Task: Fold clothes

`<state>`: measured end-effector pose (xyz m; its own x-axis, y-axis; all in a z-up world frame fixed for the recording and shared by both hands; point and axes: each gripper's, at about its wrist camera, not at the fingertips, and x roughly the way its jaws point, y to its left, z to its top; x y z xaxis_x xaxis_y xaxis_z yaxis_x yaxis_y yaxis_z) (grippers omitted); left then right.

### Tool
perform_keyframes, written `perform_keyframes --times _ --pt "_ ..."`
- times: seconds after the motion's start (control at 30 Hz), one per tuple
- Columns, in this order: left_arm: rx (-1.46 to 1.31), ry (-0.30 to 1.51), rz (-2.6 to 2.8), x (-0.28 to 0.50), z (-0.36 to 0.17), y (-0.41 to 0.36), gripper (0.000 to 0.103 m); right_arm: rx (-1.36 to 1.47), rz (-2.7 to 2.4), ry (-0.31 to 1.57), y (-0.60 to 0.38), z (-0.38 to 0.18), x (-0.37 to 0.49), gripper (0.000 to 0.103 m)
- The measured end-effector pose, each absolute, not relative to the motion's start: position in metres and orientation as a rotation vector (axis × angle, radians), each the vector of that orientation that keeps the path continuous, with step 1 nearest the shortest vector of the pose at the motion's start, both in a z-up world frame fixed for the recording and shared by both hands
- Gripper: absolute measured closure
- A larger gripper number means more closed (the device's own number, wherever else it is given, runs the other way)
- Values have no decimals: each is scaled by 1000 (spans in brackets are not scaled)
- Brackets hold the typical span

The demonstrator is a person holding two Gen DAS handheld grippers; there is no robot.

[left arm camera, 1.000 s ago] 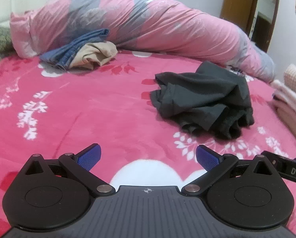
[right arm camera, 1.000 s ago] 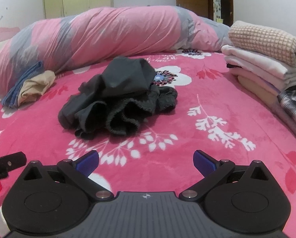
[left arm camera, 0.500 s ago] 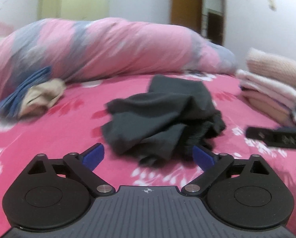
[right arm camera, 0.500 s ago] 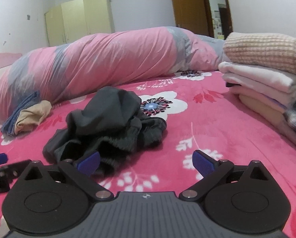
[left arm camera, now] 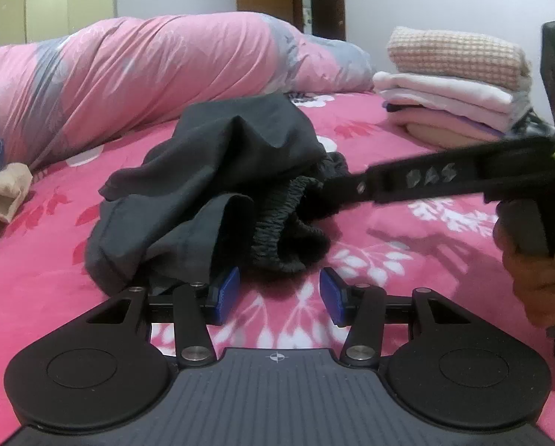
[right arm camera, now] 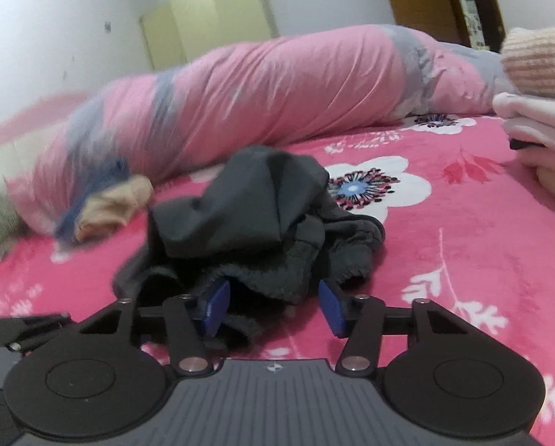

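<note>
Both grippers are now far nearer the crumpled dark shorts [left arm camera: 218, 186] than earlier. Left gripper [left arm camera: 279, 293] and right gripper [right arm camera: 273, 308] jaws, half-narrowed, are closing at its near edge.

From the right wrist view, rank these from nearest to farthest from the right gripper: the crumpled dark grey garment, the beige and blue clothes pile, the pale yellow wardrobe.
1. Crumpled dark grey garment: straight ahead, its edge between the closing jaws of the right gripper.
2. Beige and blue clothes pile: left, against the pink duvet.
3. Pale yellow wardrobe: back wall.
</note>
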<state>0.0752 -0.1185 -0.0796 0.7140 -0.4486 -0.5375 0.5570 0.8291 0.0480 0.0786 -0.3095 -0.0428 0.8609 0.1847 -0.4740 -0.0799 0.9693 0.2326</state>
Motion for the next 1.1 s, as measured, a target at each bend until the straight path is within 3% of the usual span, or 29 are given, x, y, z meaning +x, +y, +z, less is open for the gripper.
perform_keyframes --times 0.13,0.23,0.27,0.33,0.43,0.5,0.9,1.1 --pt "183 527 -488 89 -87 -125 47 172 133 552 -309 -52 104 56" --pt "187 511 -457 97 -90 -132 43 201 167 533 -313 -56 115 76" --pt "178 508 -452 99 -89 -134 43 225 180 524 -315 -57 118 89" --pt "161 502 -441 104 -89 -136 48 282 202 493 -320 -55 119 101" --pt "117 482 -411 106 -85 -135 73 323 207 424 -325 -47 111 102" --pt "95 476 -387 107 -81 -131 97 332 210 388 -325 -39 104 103" --pt "-26 318 -400 42 -23 -60 102 293 295 301 -305 11 31 103" --pt "-33 263 -444 -13 -4 -5 103 238 430 395 -269 17 -22 103"
